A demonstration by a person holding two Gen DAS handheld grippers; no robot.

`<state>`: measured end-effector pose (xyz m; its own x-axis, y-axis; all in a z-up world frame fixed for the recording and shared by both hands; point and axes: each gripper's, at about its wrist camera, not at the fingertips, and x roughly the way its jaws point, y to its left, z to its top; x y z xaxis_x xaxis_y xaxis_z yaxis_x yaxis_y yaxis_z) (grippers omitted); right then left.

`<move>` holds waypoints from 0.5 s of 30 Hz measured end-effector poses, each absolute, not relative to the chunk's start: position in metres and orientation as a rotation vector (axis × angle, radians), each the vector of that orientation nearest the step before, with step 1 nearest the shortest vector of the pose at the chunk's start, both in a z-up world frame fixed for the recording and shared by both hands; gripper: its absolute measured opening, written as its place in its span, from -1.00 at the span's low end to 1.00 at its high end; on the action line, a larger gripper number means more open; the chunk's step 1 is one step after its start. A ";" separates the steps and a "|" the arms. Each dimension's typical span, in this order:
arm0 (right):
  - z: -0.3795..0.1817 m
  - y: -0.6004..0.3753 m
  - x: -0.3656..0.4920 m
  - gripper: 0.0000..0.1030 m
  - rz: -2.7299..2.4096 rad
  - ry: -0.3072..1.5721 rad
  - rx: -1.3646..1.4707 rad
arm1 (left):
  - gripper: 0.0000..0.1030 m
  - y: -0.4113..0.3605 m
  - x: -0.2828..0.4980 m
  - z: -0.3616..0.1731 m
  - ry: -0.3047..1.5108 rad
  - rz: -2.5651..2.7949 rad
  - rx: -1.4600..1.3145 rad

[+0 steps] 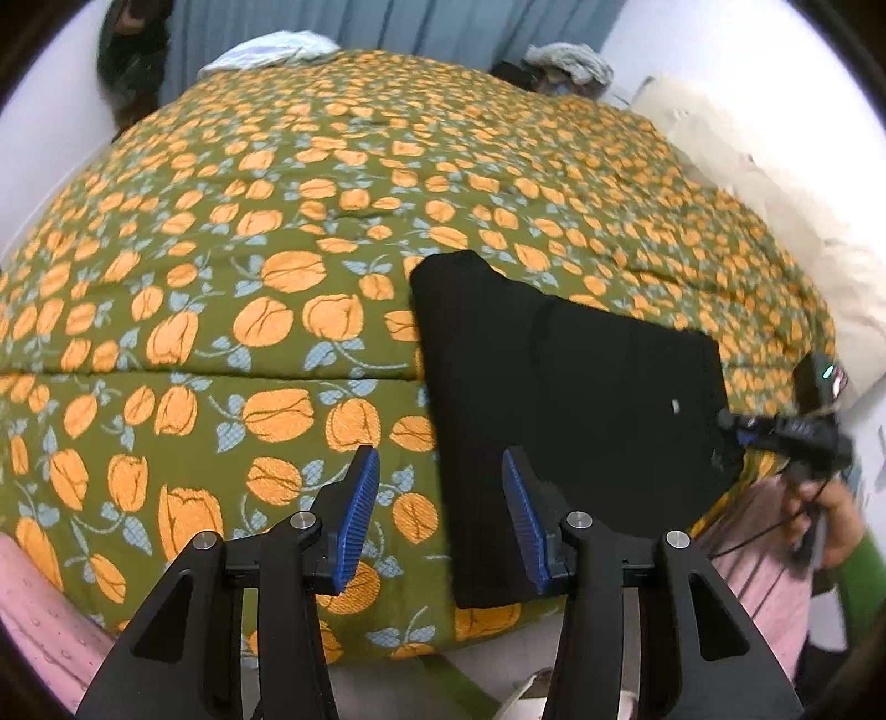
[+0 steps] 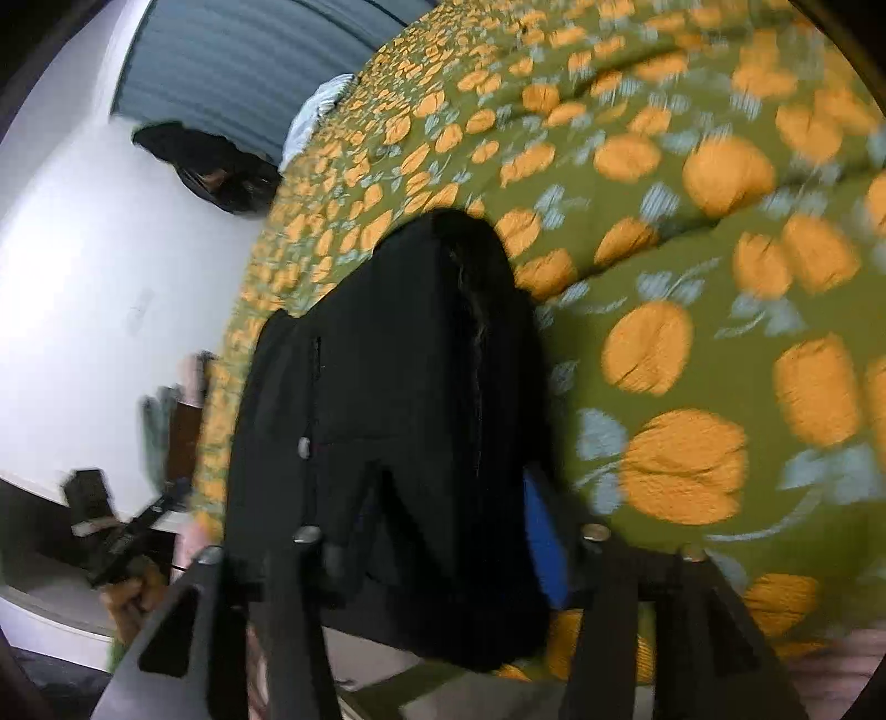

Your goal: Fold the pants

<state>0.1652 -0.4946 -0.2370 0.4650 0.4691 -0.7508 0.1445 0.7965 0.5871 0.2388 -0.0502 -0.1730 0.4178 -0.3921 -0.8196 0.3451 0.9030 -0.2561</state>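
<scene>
Black pants lie folded into a flat packet on the flowered bedspread, near its front edge. My left gripper is open and straddles the packet's left edge: its right blue pad is over the cloth and its left one over the bedspread. In the right wrist view, which is blurred, the pants fill the middle, and my right gripper stands open over their near end with the cloth between its fingers. From the left wrist view, the right gripper sits at the packet's right edge, held by a hand.
The bedspread covers the whole bed. A cream pillow lies along its right side, and light bedding and a grey cloth lie at the far end. A blue curtain hangs behind. A dark bag hangs on the white wall.
</scene>
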 end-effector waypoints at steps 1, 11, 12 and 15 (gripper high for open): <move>-0.224 -0.497 0.162 0.01 0.191 1.077 0.581 | -0.06 -0.053 0.237 -0.173 1.041 -0.466 -0.037; -0.162 -0.412 0.143 0.05 0.251 0.984 0.162 | 0.09 -0.094 0.237 -0.182 1.079 -0.450 0.064; -0.167 -0.402 0.142 0.07 0.262 0.993 0.139 | 0.12 -0.098 0.239 -0.184 1.093 -0.443 0.070; -0.191 -0.373 0.138 0.07 0.281 1.081 0.082 | 0.13 -0.103 0.240 -0.188 1.112 -0.425 0.097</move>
